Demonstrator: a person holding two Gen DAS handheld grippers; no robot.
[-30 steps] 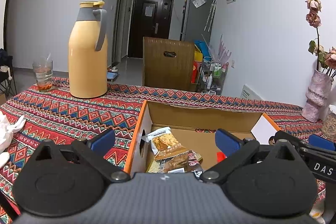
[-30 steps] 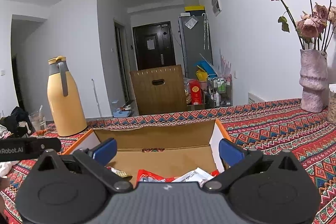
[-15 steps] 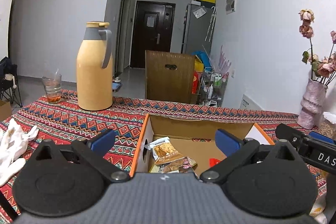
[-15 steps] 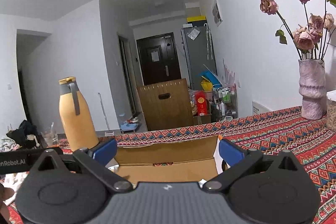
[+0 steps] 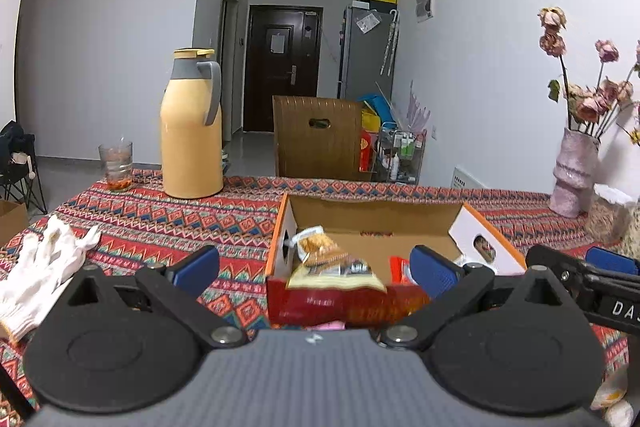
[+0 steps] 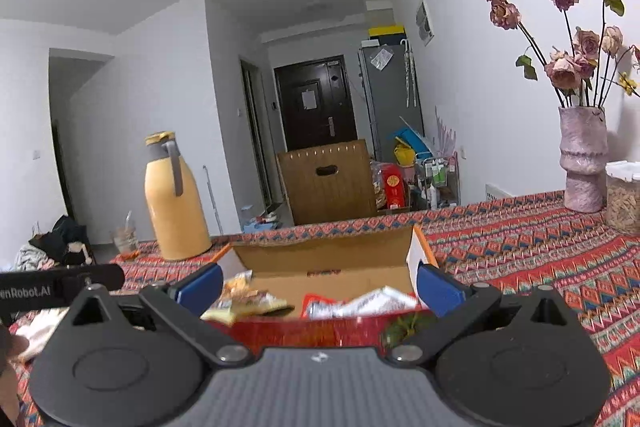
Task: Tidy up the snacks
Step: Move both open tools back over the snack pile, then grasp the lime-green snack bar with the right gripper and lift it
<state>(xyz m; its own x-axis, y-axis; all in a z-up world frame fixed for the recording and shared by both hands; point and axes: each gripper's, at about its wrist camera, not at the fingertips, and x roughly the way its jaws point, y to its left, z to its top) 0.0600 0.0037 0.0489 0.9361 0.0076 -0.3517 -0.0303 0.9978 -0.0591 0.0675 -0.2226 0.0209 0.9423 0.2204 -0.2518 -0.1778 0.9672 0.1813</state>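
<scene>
So on the far left of the patterned red tablecloth (image 5: 152, 223) there's a white knitted glove (image 5: 38, 269) lying flat near the edge. Further back sits a clear glass with some reddish stuff in the bottom (image 5: 116, 167), and just right of it a tall yellow thermos jug with a grey handle (image 5: 191, 125), standing upright.

The left gripper (image 5: 314, 269) hangs with its blue-padded fingers spread wide, nothing between them. Straight ahead of it is the open cardboard box with orange edges (image 5: 372, 217), roughly mid-table. The snack packets are inside: a yellowish crinkly packet with a crunchy snack pictured on it (image 5: 320, 253) leans against the left wall, and red and white wrappers (image 6: 360, 303) sit toward the right side. The box's near wall looks red and blurry, can't read it.

The right gripper (image 6: 318, 287) is also spread wide and empty, lined up with the same box from the near side.

Way over on the far right by the wall there's a pinkish textured vase with dried roses (image 6: 582, 159), and just beside it a clear jar of something brownish with a white lid (image 6: 624, 197).
</scene>
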